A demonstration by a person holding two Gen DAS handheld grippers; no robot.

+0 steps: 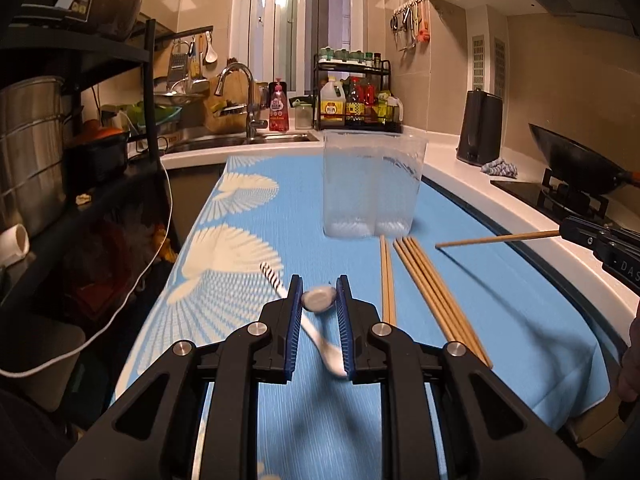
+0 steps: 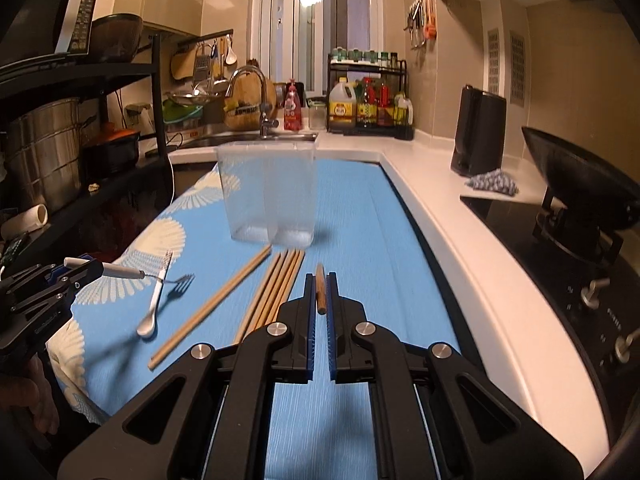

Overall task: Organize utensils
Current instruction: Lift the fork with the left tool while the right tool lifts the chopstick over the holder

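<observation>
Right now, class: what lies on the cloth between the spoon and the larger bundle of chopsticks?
A pair of chopsticks lies side by side between the spoon and the bundle. Both wrist views show it.

We see warm, dim indoor light, amber cast overall. Window [image 1: 280, 20] at top centre blown out, brightest spot in both views. Glare streaks on faucet [image 1: 240, 80]. Soft shadows on blue cloth [image 1: 460, 280] at centre. Motion blur on spoon [image 1: 324, 336] at lower centre. Heavy fisheye bending at edges; corners vignetted black.
</observation>
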